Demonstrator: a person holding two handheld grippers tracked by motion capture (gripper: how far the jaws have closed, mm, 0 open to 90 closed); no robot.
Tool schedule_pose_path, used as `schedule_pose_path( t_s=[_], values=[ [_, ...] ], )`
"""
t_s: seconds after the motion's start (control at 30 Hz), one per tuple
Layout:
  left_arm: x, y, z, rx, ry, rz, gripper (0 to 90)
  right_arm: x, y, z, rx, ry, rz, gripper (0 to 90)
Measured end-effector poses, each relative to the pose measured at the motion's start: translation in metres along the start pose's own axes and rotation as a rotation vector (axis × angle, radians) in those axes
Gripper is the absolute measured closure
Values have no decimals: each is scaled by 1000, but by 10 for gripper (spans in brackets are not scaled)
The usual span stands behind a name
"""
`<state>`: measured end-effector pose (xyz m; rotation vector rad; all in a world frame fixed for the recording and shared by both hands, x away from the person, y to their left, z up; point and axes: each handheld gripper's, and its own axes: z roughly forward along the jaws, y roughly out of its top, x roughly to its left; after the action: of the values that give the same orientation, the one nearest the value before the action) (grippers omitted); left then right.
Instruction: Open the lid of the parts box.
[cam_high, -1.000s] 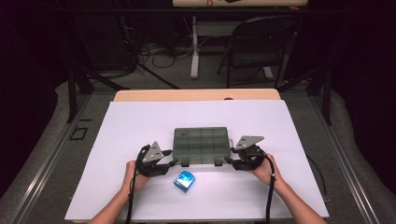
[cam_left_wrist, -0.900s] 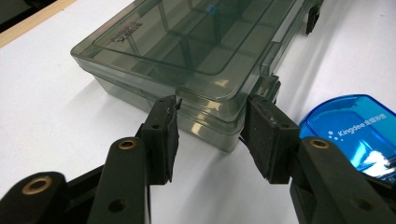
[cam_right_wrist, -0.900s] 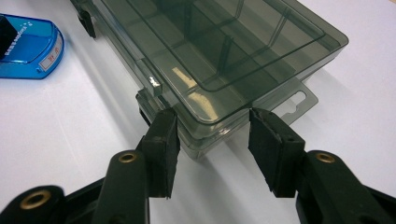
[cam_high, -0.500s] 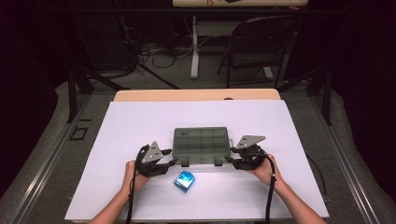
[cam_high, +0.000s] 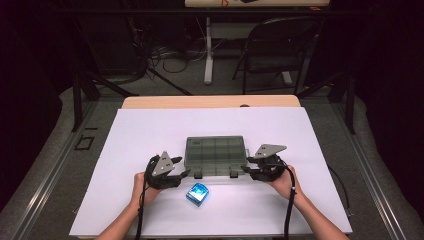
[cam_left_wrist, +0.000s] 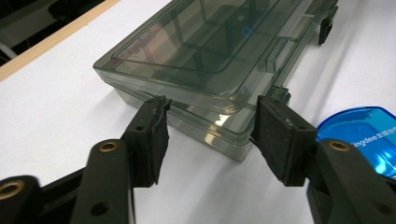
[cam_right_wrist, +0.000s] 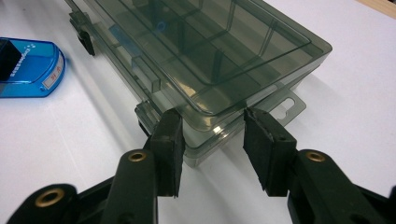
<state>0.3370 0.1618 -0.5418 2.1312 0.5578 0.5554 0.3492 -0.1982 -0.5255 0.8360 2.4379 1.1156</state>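
The left gripper (cam_left_wrist: 208, 128) stands wide open at the near left corner of a smoky grey compartment box (cam_left_wrist: 205, 56), its two black pads flanking that corner without clamping it; one pad's tip sits right at the box's lower edge. The right gripper (cam_right_wrist: 212, 149) is likewise open, its pads to either side of the box's near right corner, close against the wall but holding nothing. In the high view the left gripper (cam_high: 176, 175) and right gripper (cam_high: 250, 172) sit at the two front corners of the box (cam_high: 216, 155), which lies closed and flat near the middle of the white tabletop (cam_high: 150, 130). A small blue case (cam_high: 197, 193) lies just in front of the box, nearer the left gripper.
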Motion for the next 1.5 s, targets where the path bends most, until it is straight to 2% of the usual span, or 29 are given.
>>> schedule_pose_path(
  t_s=[0.2, 0.27, 0.4, 0.7, 0.8, 0.83, 0.93, 1.0, 1.13, 1.17, 1.23, 1.5],
  values=[
    [-6, 4, -1, -25, 45, 33, 431, 0, 1, -1, -10, -4, 1, 584],
    [-6, 4, -1, -35, 46, 33, 435, 0, 0, 0, -26, -6, 6, 584],
    [-8, 6, -2, -51, 56, 48, 472, -1, 1, -2, -13, -6, 0, 586],
    [-11, 6, -1, -89, 103, 88, 537, -1, 1, -2, -29, -11, 1, 589],
    [-12, 7, -2, -110, 126, 97, 556, -1, 1, -2, -33, -9, -2, 529],
    [-12, 7, -2, -116, 130, 99, 560, 0, 1, -2, -37, -14, -6, 474],
    [-12, 7, -2, -120, 132, 96, 568, 2, 2, -2, -20, -59, -45, 413],
    [-12, 7, -3, -124, 138, 96, 577, 3, 1, -2, -45, -78, -62, 405],
    [-12, 7, -3, -127, 142, 94, 586, 4, 1, -4, -72, -114, -88, 424],
    [-12, 7, -3, -129, 143, 92, 589, 5, 2, -5, -88, -136, -119, 443],
    [-12, 7, -3, -128, 142, 88, 590, 6, 2, -4, -101, -148, -138, 463],
    [-10, 7, -3, -132, 136, 65, 595, 10, 4, -2, -134, -171, -163, 561]
  ],
)
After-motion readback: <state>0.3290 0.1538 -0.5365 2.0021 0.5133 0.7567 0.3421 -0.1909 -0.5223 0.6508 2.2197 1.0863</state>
